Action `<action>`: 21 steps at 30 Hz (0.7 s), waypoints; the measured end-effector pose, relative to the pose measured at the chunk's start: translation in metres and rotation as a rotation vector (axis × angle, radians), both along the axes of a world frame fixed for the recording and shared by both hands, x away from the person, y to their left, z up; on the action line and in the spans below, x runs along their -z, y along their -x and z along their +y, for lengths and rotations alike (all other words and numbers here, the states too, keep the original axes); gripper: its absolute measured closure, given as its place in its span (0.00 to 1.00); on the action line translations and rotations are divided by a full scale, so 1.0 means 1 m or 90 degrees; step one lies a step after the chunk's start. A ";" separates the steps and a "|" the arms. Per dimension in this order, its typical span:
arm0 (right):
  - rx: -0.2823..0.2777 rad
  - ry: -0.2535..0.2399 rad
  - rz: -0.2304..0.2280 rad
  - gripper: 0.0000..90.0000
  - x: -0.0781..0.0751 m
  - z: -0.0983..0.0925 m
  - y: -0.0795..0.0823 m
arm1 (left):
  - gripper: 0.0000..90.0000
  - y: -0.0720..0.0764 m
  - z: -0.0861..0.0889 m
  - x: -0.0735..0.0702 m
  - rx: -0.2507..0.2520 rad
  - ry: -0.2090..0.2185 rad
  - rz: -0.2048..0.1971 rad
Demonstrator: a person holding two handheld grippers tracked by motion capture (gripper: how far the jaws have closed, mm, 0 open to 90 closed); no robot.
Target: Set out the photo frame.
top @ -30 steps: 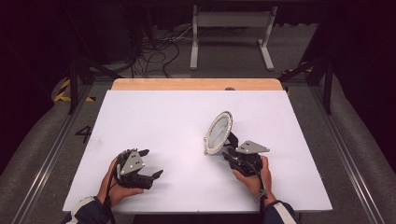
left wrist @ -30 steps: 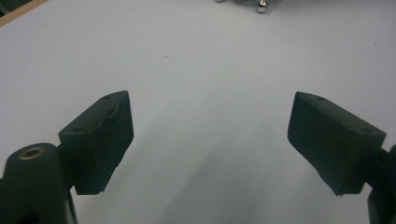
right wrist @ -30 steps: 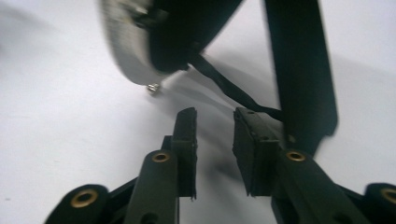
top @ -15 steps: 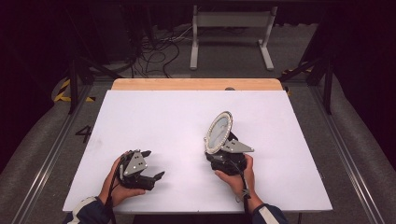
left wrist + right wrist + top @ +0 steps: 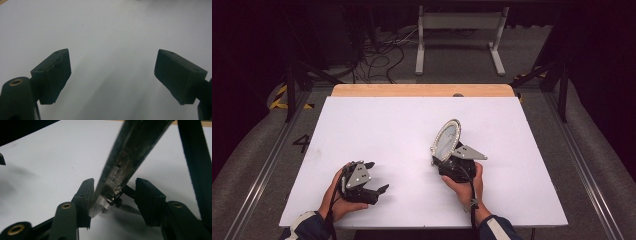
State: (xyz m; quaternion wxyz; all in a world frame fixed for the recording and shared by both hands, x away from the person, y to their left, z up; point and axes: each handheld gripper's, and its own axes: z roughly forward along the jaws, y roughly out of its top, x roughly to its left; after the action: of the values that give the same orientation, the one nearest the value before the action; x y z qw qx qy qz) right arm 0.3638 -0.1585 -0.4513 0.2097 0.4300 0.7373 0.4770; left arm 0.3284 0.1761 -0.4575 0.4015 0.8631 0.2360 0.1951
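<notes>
Mirror, round, vanity type, rim set with small bead lights, on a short dark stand. Location: right half of the tabletop, nearer the front edge than the back, standing tilted with its face toward the left side and slightly upward.

Right gripper: low behind the mirror's base, held in the person's right hand. Its jaws have just been closing, after opening wider a moment before. In the right gripper view the lower rim of the mirror passes between them edge-on; one pad lies against the rim, the other stands apart with a clear gap. Grip judged partial, not yet clamped.

Left gripper: near the front-left corner of the tabletop, resting in the left hand, jaws spread wide with nothing between them, bare tabletop ahead in the left gripper view.

Handling note: the step in hand appears to be re-seating the hold on the mirror. Advisable to bring the free pad in squarely on the rim or stand, low down, before any lift. Top-heavy and tilted, the piece could tip toward its face if released early. Squeeze gently; glass and beads are likely fragile. Left gripper is free to steady the far rim.
</notes>
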 end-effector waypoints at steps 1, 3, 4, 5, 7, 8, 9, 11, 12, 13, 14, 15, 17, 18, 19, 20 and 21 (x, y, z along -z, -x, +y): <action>-0.001 -0.003 0.001 0.60 0.000 0.001 0.000 | 0.16 0.000 0.000 0.001 -0.002 -0.003 0.002; 0.000 -0.007 0.003 0.62 -0.001 0.002 0.000 | 0.16 0.001 0.000 0.001 -0.003 -0.004 0.004; 0.004 -0.012 0.004 0.63 -0.001 0.003 -0.001 | 0.16 0.001 0.001 0.002 -0.004 -0.005 0.005; 0.009 -0.014 0.005 0.63 0.000 0.004 -0.001 | 0.16 0.002 0.001 0.002 -0.005 -0.006 0.005; 0.017 -0.017 0.005 0.64 0.000 0.004 -0.001 | 0.16 0.003 0.001 0.003 -0.006 -0.008 0.005; 0.018 -0.019 0.006 0.64 0.000 0.004 -0.001 | 0.16 0.005 0.001 0.003 -0.009 -0.010 0.005; 0.020 -0.019 0.008 0.65 0.000 0.004 -0.001 | 0.16 0.005 0.001 0.003 -0.008 -0.011 0.003; 0.023 -0.018 0.011 0.66 -0.001 0.004 -0.001 | 0.16 0.008 0.002 0.004 -0.009 -0.015 0.002; 0.025 -0.015 0.013 0.67 -0.001 0.004 0.000 | 0.16 0.008 0.003 0.004 -0.009 -0.016 0.002; 0.026 -0.013 0.014 0.68 -0.001 0.004 0.000 | 0.16 0.008 0.003 0.004 -0.011 -0.017 0.003; 0.025 -0.010 0.016 0.70 -0.001 0.004 0.000 | 0.16 0.009 0.004 0.003 -0.014 -0.018 0.002; 0.022 -0.009 0.020 0.73 -0.002 0.003 0.000 | 0.16 0.009 0.005 0.003 -0.014 -0.016 0.001; 0.018 -0.010 0.021 0.74 -0.002 0.002 0.000 | 0.16 0.009 0.005 0.003 -0.014 -0.015 0.001; 0.010 -0.006 0.024 0.75 -0.002 -0.001 0.000 | 0.16 0.009 0.005 0.003 -0.014 -0.017 0.001; 0.010 -0.006 0.024 0.75 -0.002 -0.001 0.000 | 0.16 0.009 0.005 0.003 -0.014 -0.017 0.001; 0.006 -0.001 0.026 0.75 -0.002 -0.001 0.000 | 0.16 0.010 0.004 0.003 -0.012 -0.017 0.002; 0.006 -0.001 0.026 0.75 -0.002 -0.001 0.000 | 0.16 0.010 0.004 0.003 -0.012 -0.017 0.002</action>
State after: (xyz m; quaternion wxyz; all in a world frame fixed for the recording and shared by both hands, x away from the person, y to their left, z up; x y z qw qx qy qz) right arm 0.3633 -0.1597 -0.4488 0.1964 0.4435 0.7389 0.4677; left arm 0.3186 0.1802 -0.4609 0.3876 0.8665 0.2422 0.2006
